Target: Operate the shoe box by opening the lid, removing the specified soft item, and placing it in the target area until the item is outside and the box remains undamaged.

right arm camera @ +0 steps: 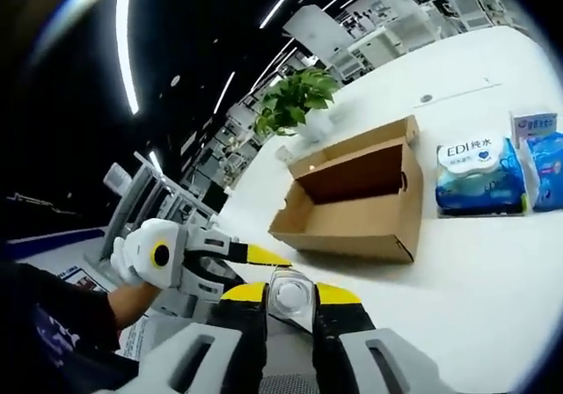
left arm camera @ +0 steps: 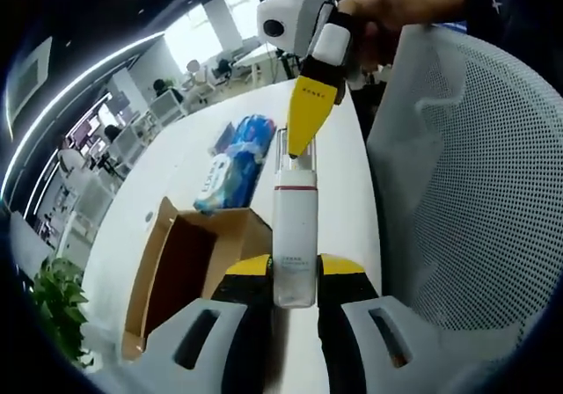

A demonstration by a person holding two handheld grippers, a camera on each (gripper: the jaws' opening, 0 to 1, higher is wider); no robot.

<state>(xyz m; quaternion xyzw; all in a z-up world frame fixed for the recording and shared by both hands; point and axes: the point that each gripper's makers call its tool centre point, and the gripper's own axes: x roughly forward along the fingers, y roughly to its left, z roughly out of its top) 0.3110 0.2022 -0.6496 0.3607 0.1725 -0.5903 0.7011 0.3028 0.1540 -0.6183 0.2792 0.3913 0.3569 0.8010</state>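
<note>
Right now we hold one white bottle [left arm camera: 294,236] between both sets of tongs. In the left gripper view, our left tongs [left arm camera: 294,275] pinch its lower body, the yellow pads pressed against its sides, while the right tongs [left arm camera: 303,139] come down from above and meet its clear cap. In the right gripper view, the right tongs [right arm camera: 290,297] close on the round end of the bottle [right arm camera: 290,295], with the left tongs [right arm camera: 255,255] reaching in from the left beside it.

The shoe box [right arm camera: 352,202] sits open on the white tabletop [right arm camera: 475,262], its brown inside bare as far as we can see, and its lid flap stands up on the far side. Beyond it lie a blue and white tissue pack [right arm camera: 479,176] and a blue packet [right arm camera: 547,170]. A white mesh chair [left arm camera: 475,192] stands close to our right, and a potted plant [right arm camera: 297,95] stands past the box.

We judge the main risk to be the handover itself. The bottle looks hard and smooth, not soft, so we may be carrying the wrong item. If both tongs pull in different directions, the cap could pop off or the bottle could twist free and drop off the tabletop edge. If one side lets go too early, the narrow grip at the cap may not hold it. A swing toward the box could also dent its thin cardboard wall.
</note>
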